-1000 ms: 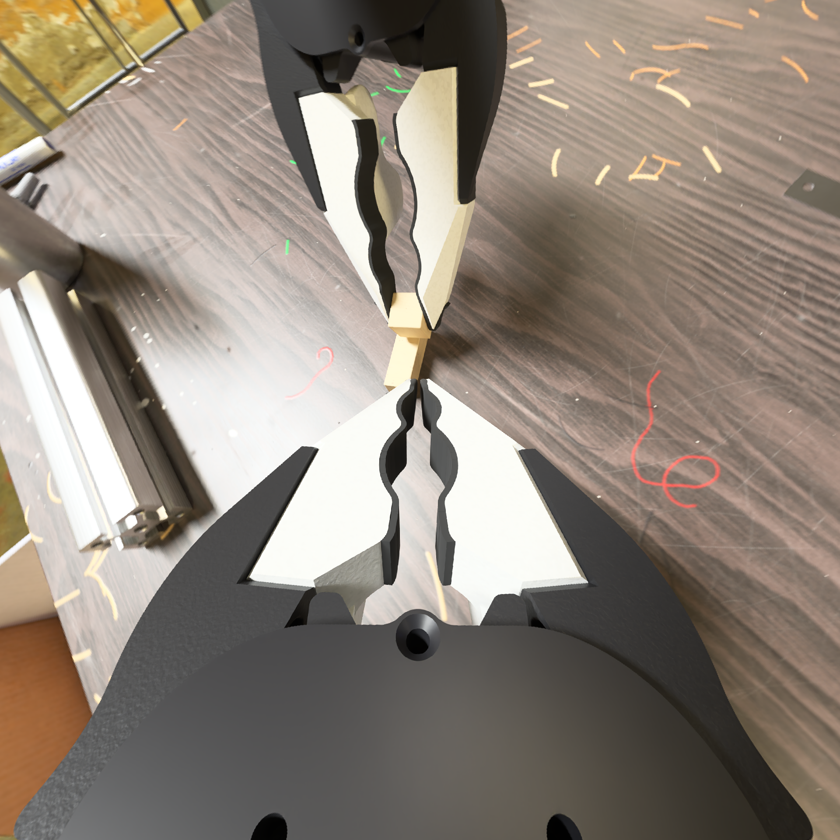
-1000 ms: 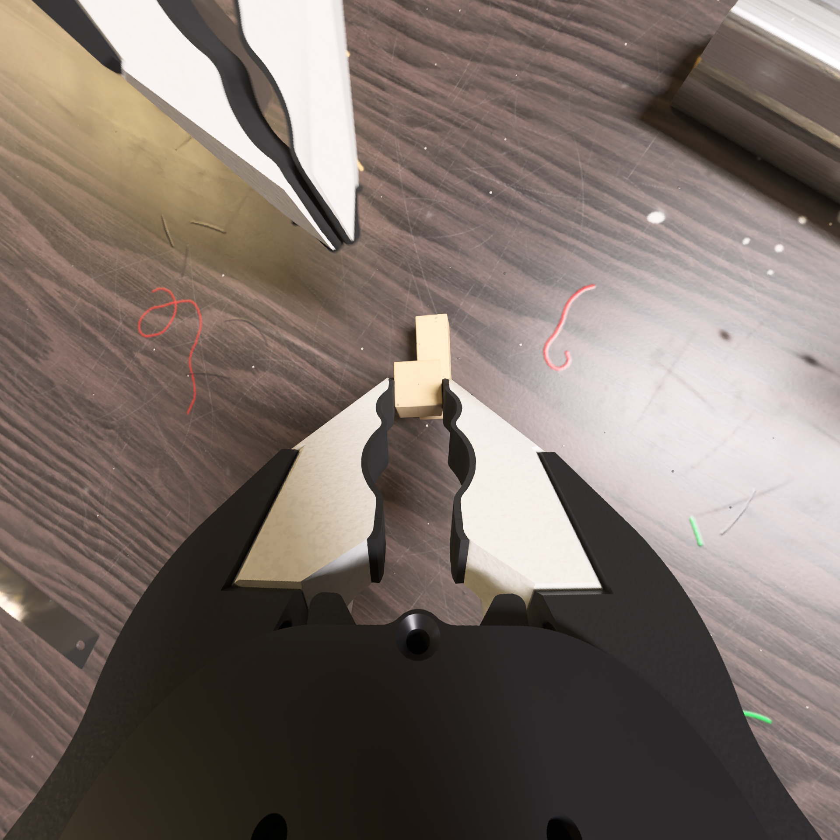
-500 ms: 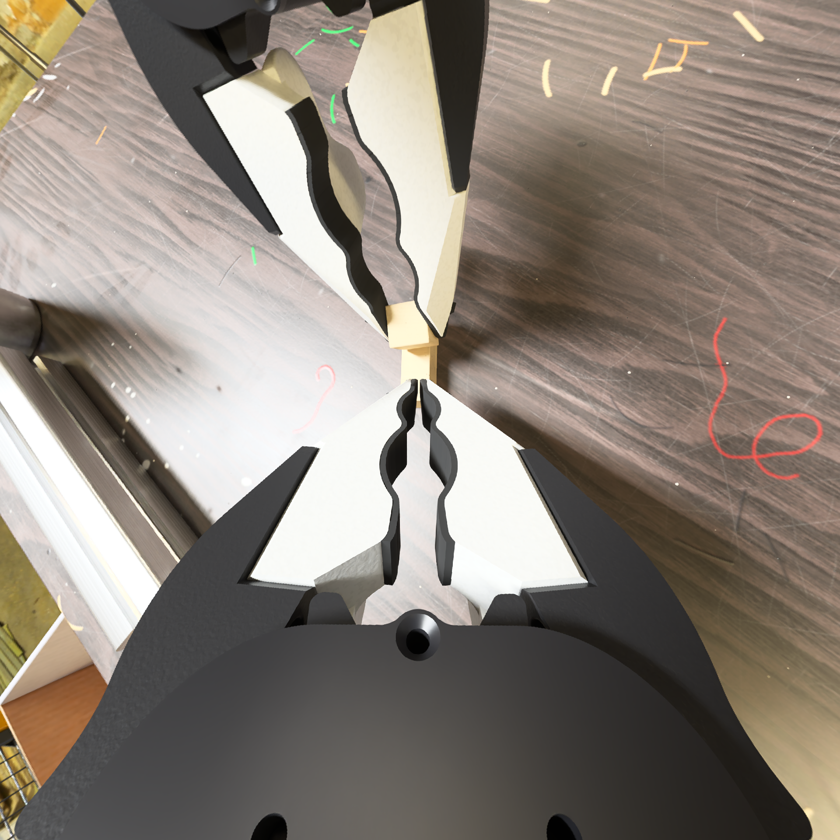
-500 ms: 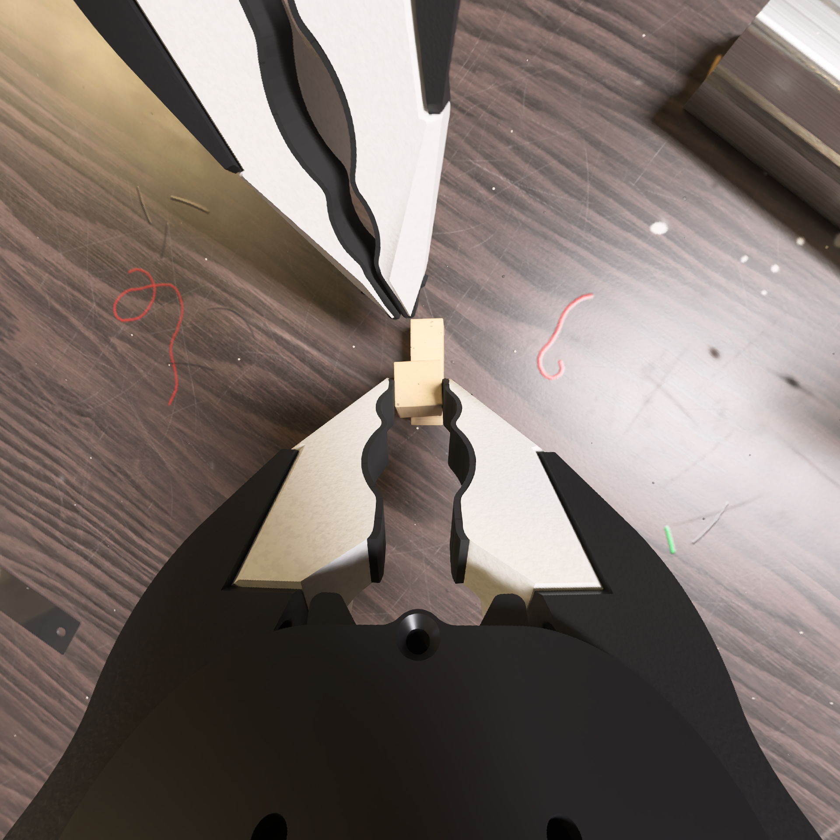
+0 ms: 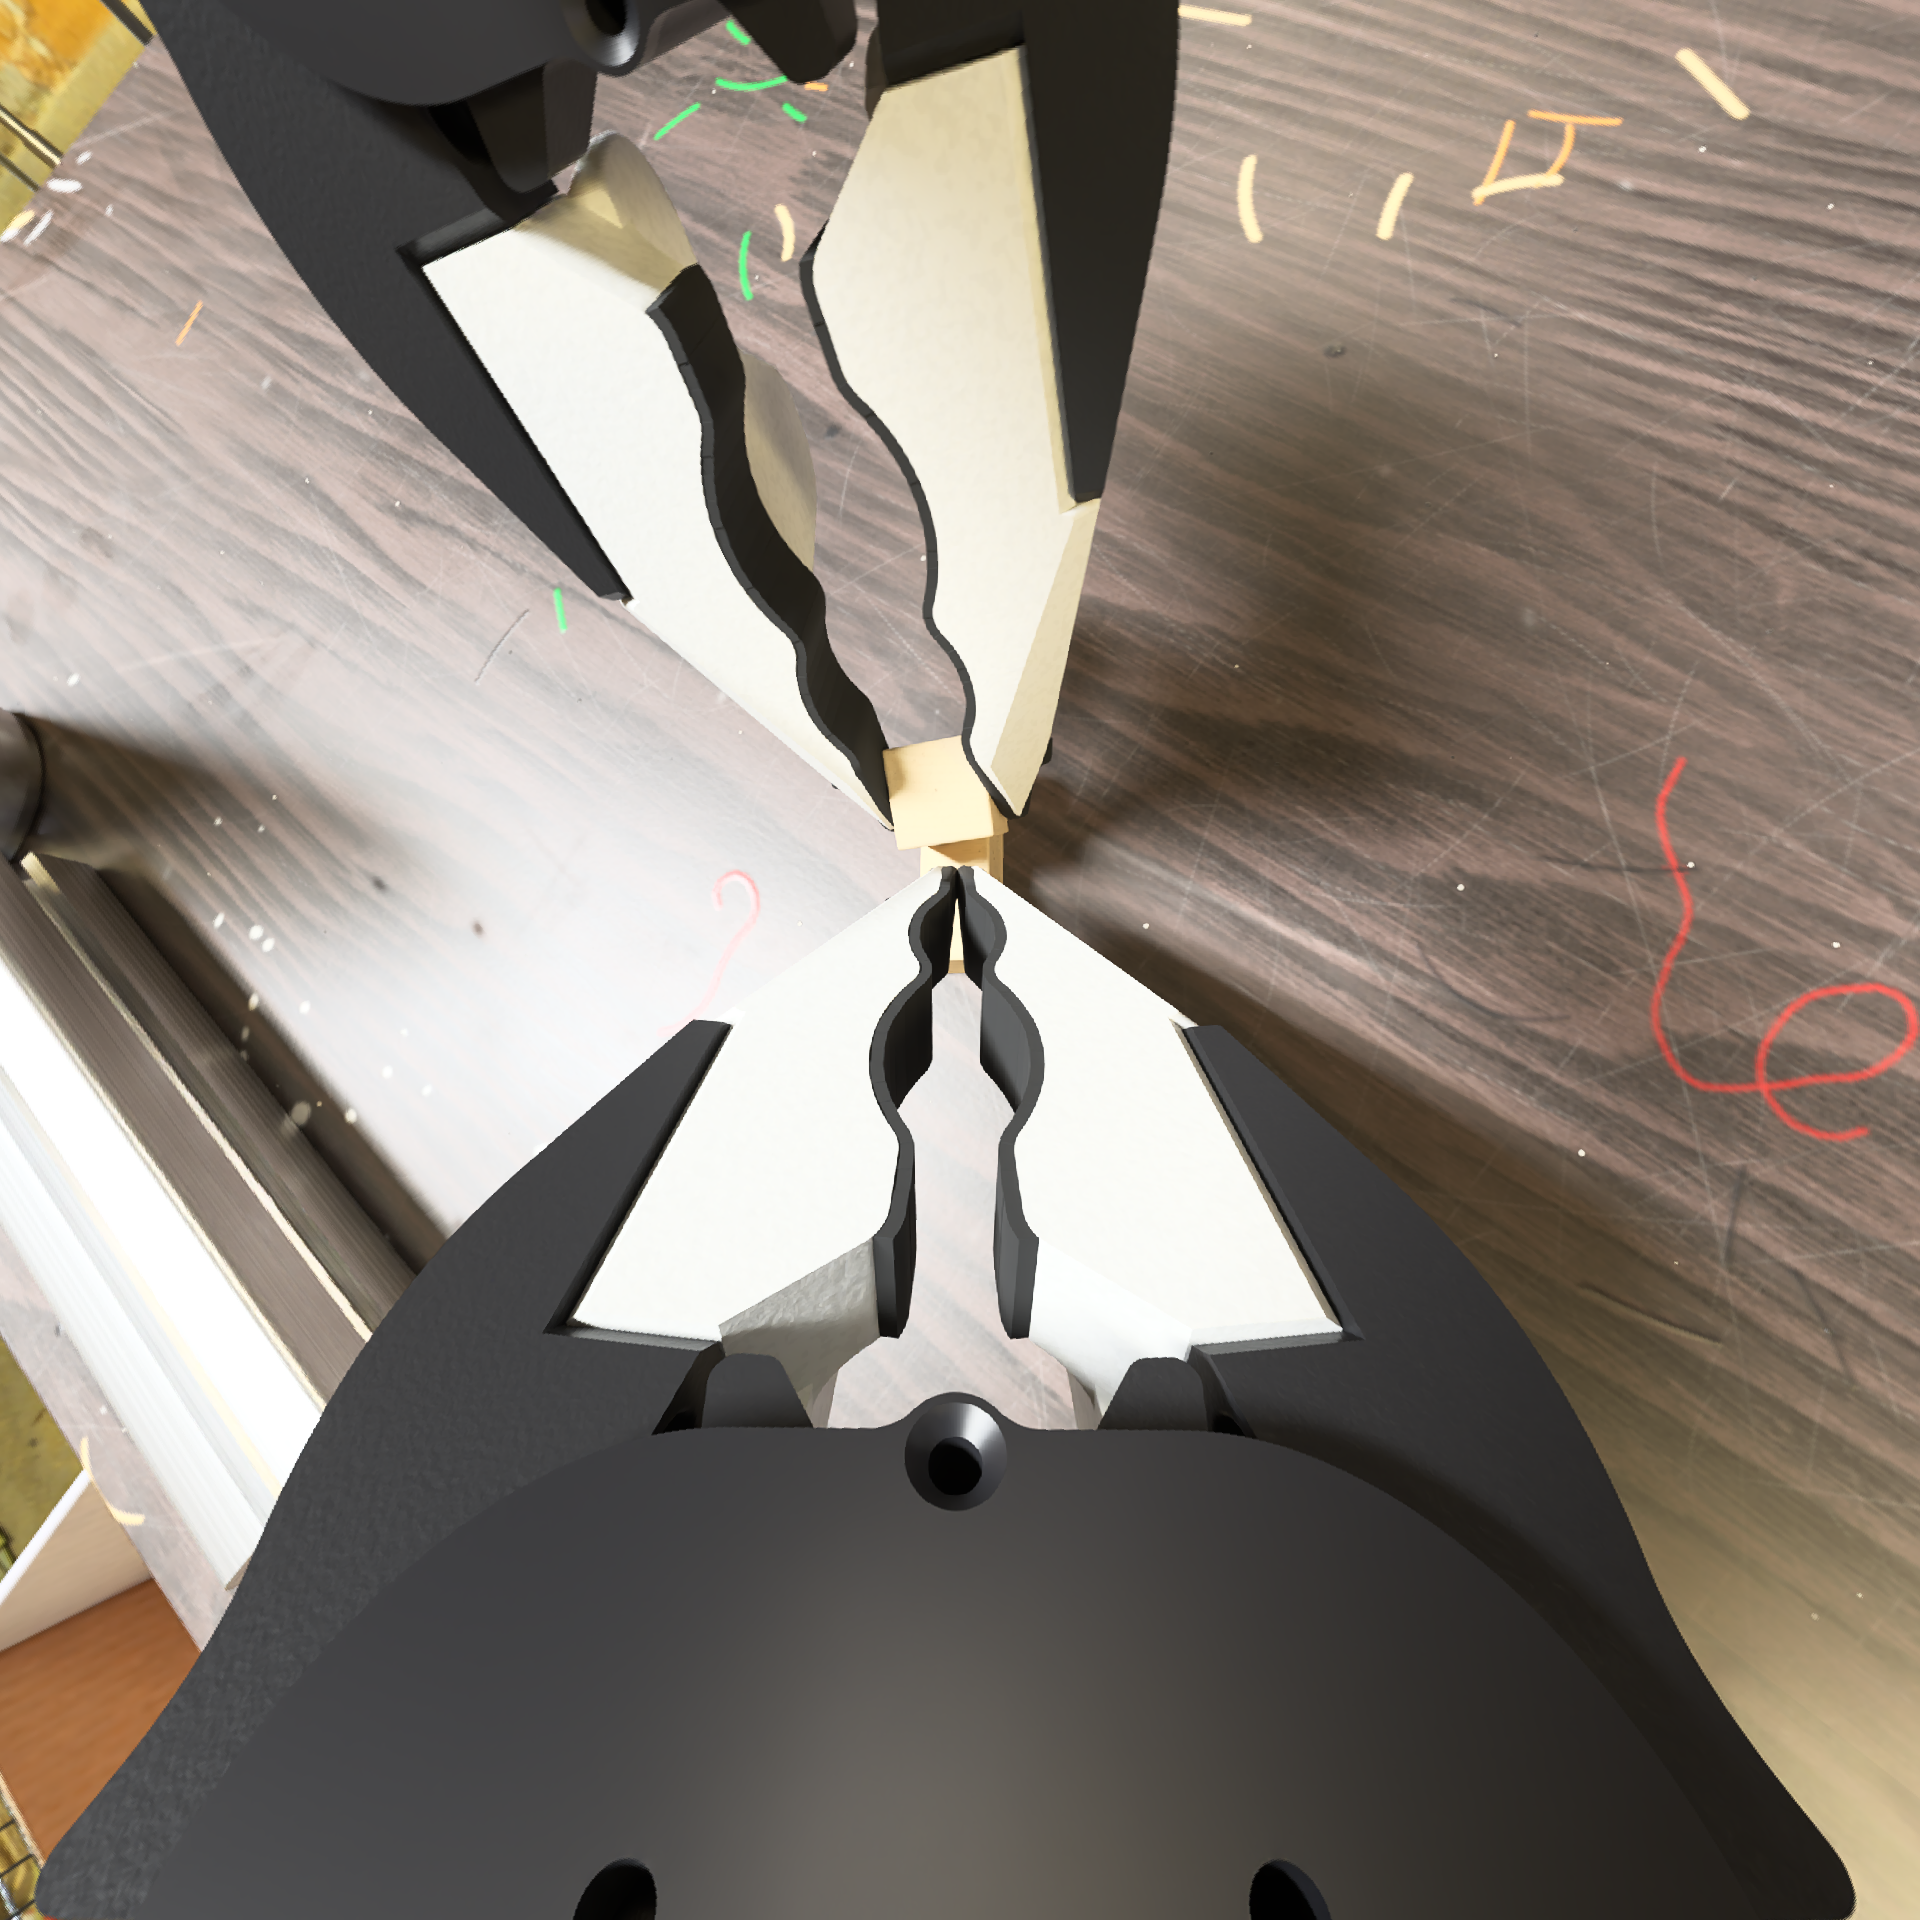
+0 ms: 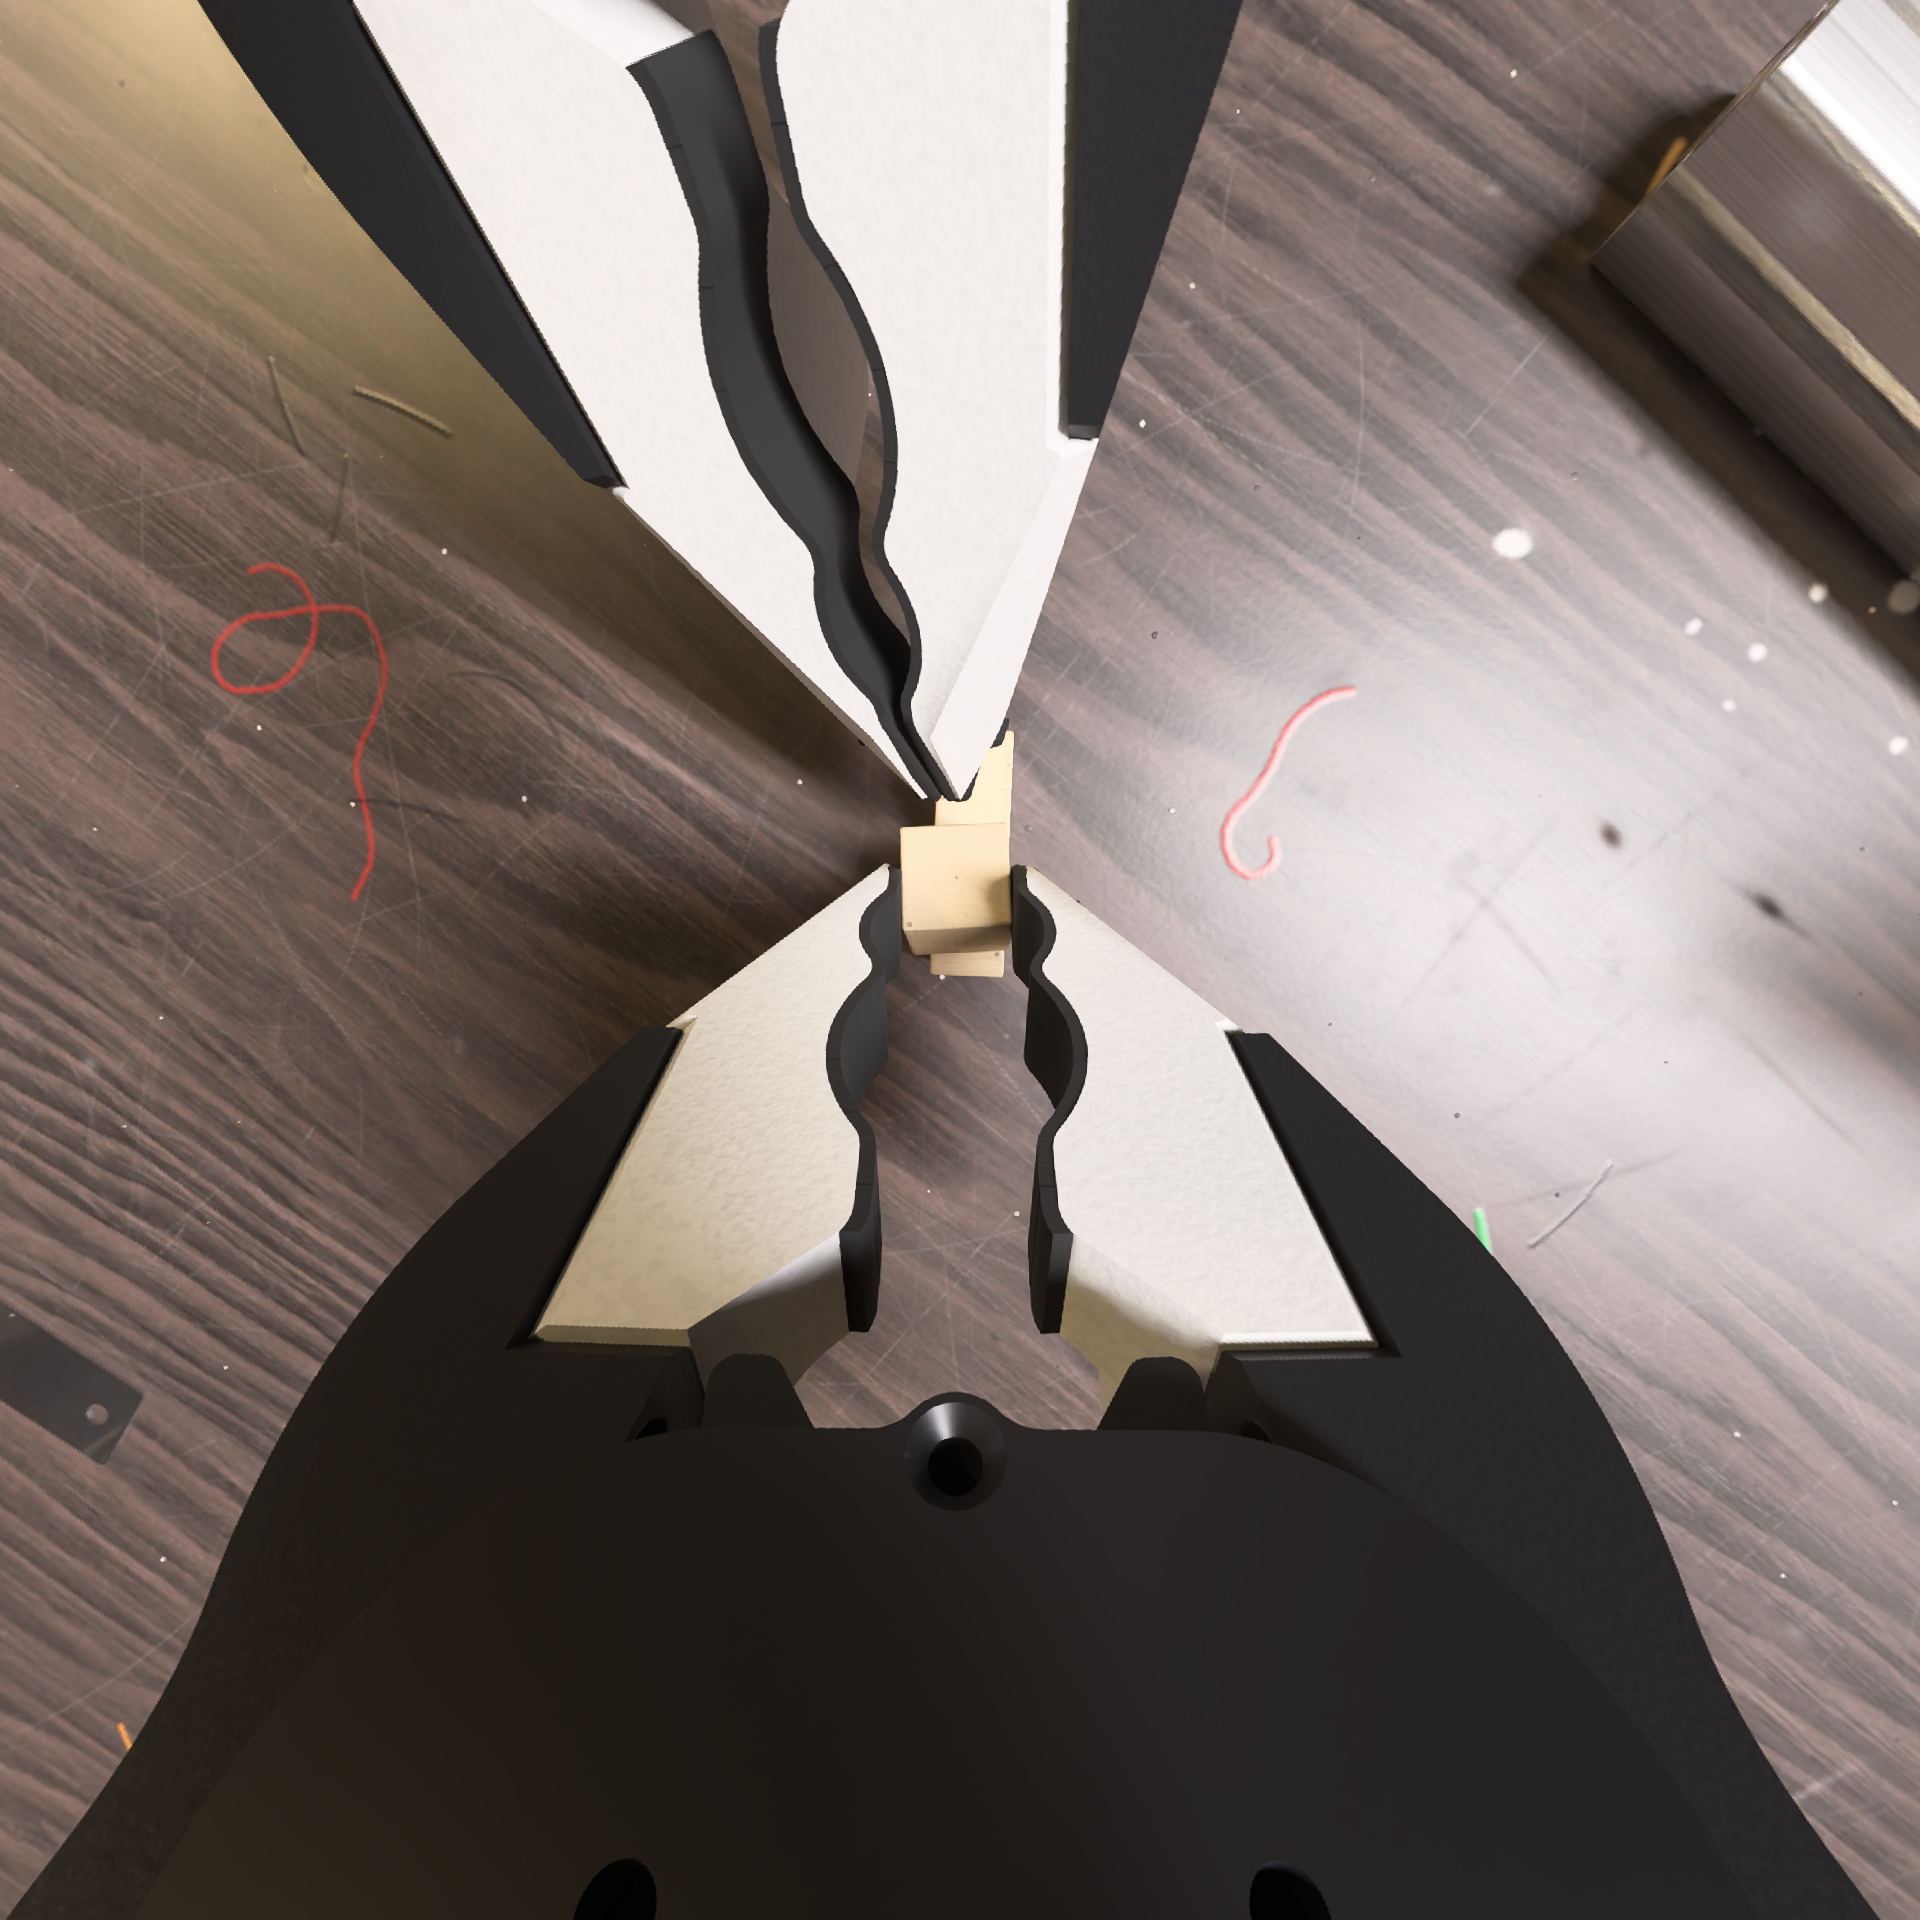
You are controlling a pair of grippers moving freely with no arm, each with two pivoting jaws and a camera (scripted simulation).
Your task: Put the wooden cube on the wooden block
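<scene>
Right tool (image 6: 956,883) clamped on wooden cube (image 6: 951,883) over wooden block (image 6: 968,964), left tool (image 5: 956,883) pinched together at block's far end, dark table (image 5: 1455,623).

The right gripper (image 6: 954,883) is being held tip to tip against the left gripper (image 5: 956,883), its fingers parted slightly; the left's are being pressed nearly together.

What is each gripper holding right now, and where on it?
The right gripper clamps the small pale wooden cube by two opposite sides. The left gripper is pinched on the thin pale wooden block beneath.
</scene>
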